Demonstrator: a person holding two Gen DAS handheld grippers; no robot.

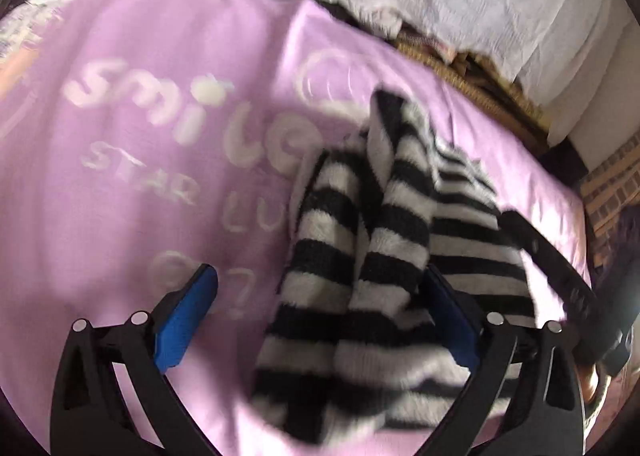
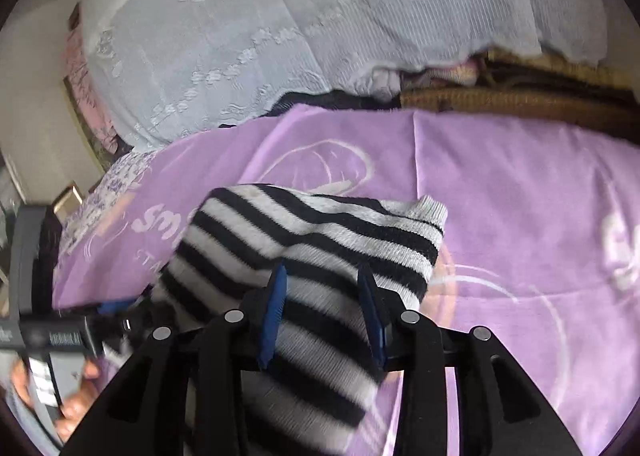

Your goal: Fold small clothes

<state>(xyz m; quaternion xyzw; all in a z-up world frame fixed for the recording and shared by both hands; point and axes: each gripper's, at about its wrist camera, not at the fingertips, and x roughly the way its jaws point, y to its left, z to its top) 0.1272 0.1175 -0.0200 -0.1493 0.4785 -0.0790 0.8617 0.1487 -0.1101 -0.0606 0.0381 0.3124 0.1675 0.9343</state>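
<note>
Striped socks (image 1: 360, 256) bunched on purple blanket (image 1: 140, 196), fold unfinished — right gripper (image 2: 324, 304) fingers clamp them; left gripper (image 1: 320, 320) fingers spread wide, gripping nothing.

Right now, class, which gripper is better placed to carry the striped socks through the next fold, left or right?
Probably the right. The right gripper is closed on the striped socks, which bunch between its blue pads. The left gripper stands wide open, its pads apart from the fabric, so it would need to grip again first.
</note>
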